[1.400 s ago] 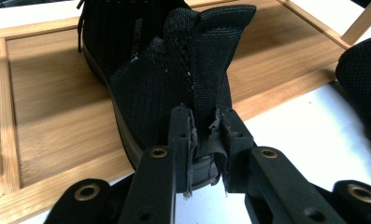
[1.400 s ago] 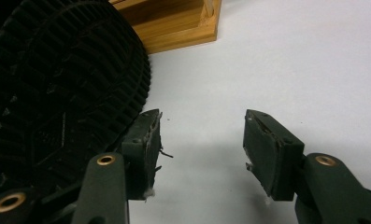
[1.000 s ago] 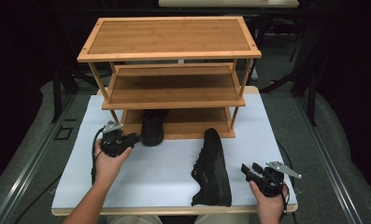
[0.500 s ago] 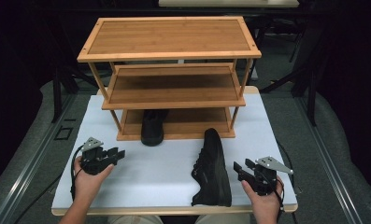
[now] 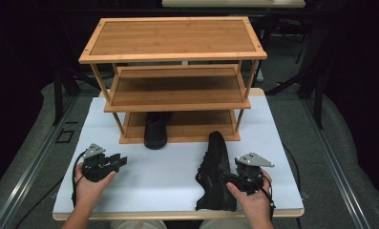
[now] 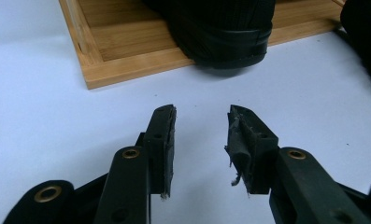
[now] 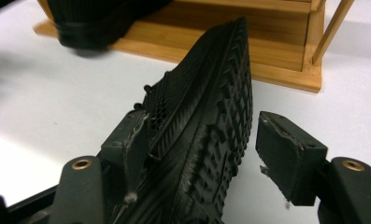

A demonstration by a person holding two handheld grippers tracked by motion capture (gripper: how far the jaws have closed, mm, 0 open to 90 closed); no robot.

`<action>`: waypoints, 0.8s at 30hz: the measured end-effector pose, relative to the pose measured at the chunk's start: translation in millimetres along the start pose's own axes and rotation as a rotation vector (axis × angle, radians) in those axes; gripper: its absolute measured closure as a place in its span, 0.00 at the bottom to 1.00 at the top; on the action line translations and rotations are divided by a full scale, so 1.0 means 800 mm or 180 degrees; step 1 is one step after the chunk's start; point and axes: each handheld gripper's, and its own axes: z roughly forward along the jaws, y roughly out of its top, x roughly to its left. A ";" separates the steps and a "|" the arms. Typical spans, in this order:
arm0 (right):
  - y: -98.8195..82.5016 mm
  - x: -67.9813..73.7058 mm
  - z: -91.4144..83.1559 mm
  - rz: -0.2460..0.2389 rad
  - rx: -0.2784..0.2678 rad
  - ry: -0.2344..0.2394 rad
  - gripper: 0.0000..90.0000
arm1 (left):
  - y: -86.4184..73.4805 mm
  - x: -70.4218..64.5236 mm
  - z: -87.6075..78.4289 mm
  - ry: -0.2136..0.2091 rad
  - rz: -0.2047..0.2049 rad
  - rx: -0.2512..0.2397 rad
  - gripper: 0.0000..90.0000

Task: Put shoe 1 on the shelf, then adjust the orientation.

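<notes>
Black mesh and rubber are filling the gap of the right claw (image 7: 202, 154), where a shoe (image 5: 216, 171) is lying on its side on the white bench (image 5: 168, 176), sole turned toward the claw's right pad, toe pointing away from it toward the bamboo rack (image 5: 173, 76). Its jaws have just been opening: the left pad is lying against the shoe's upper while the right pad is standing clear of the sole, so the shoe is between them but not being squeezed, probably because the claw is lining up for a grip across the narrow width. Ahead of the left claw (image 6: 202, 140), the second shoe (image 6: 220, 32) is sitting on the rack's lowest shelf with its heel sticking out over the front edge, likely parked there as the first of the pair. That claw is hanging wide apart over bare bench, gripping nothing. Counting up: two shoes, two claws, one rack with three shelves.
</notes>
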 end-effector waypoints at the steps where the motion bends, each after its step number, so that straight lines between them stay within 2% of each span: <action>1: 0.000 0.001 0.003 -0.0010 0.0004 0.0040 0.38 | 0.000 0.000 0.000 0.0003 -0.0002 0.0002 0.68; 2: 0.001 0.001 0.006 -0.0003 0.0028 0.0068 0.38 | -0.001 0.001 0.001 0.0016 -0.0016 -0.0002 0.68; 3: 0.001 0.002 0.008 0.0011 0.0055 0.0034 0.38 | -0.001 0.001 0.000 0.0009 -0.0018 0.0007 0.68; 5: 0.002 0.004 0.010 0.0004 0.0059 0.0132 0.38 | -0.001 0.001 0.001 0.0006 -0.0022 -0.0007 0.68; 6: 0.002 0.005 0.010 -0.0011 0.0072 0.0134 0.38 | -0.001 0.002 0.001 0.0009 -0.0026 -0.0014 0.67; 10: 0.003 0.007 0.012 -0.0044 0.0072 0.0051 0.39 | -0.001 0.001 0.002 0.0005 -0.0025 0.0006 0.66; 19: 0.003 -0.002 0.005 0.0025 0.0087 0.0104 0.44 | -0.003 0.002 0.003 0.0031 -0.0023 0.0035 0.66; 24: 0.002 -0.007 0.000 0.0047 0.0042 0.0059 0.45 | -0.003 0.002 0.002 0.0023 -0.0023 0.0018 0.66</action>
